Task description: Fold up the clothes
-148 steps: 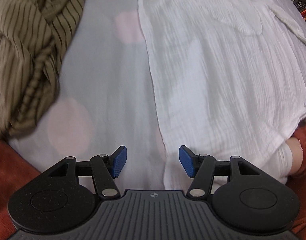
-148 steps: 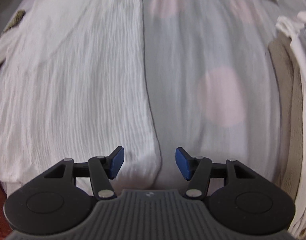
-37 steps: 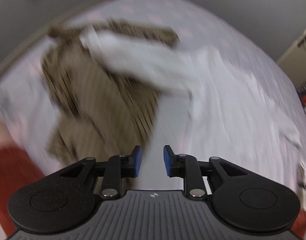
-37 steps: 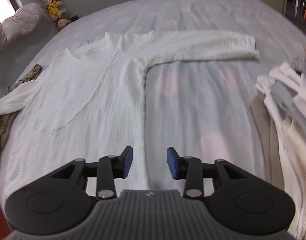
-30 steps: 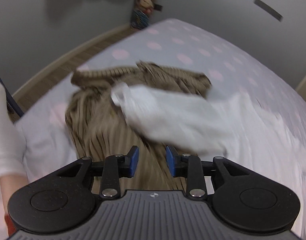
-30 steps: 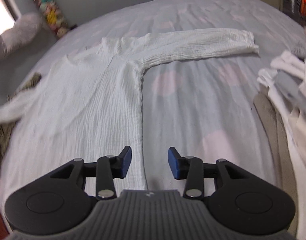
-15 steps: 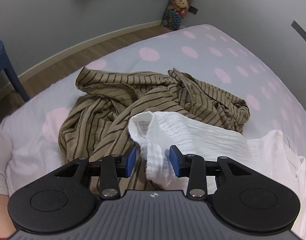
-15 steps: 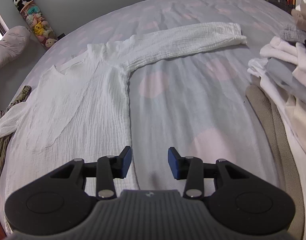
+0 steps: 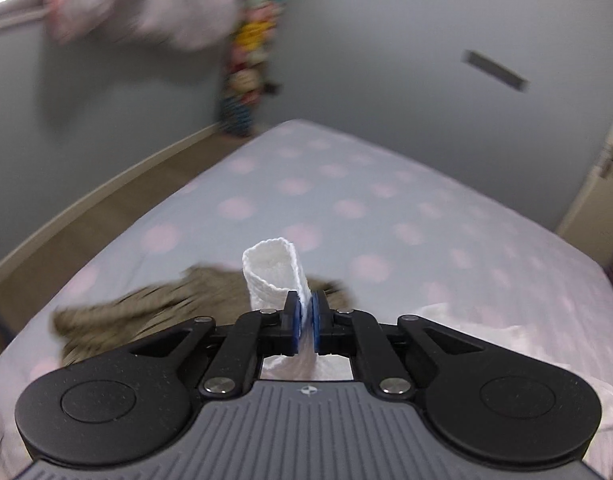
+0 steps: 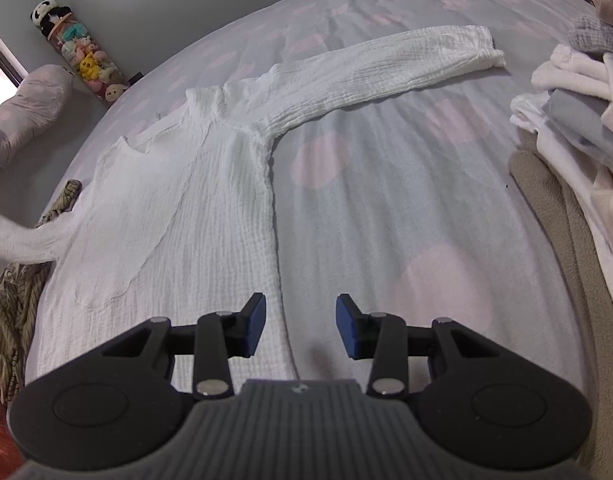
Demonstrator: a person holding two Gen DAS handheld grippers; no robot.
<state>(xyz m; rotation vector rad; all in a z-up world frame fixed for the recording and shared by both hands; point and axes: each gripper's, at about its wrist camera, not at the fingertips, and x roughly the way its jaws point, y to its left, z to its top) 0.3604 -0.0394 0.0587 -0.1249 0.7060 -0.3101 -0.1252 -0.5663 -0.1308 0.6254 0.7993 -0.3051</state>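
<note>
A white crinkled long-sleeved top lies spread on the bed, its right sleeve stretched out flat to the far right. Its left sleeve is lifted off the bed at the picture's left edge. In the left wrist view my left gripper is shut on that sleeve just below its cuff, which stands up above the blue pads. My right gripper hovers open over the top's right side seam with nothing between its fingers.
A crumpled brown striped garment lies on the bed under the raised sleeve, also seen as brown striped cloth at the left. Stacked folded clothes fill the right side. The pink-dotted sheet stretches beyond; a wall and a pillow stand behind.
My left gripper closed on the white sleeve near its cuff and lifted it up off the striped garment. The right gripper stayed open and almost still.
</note>
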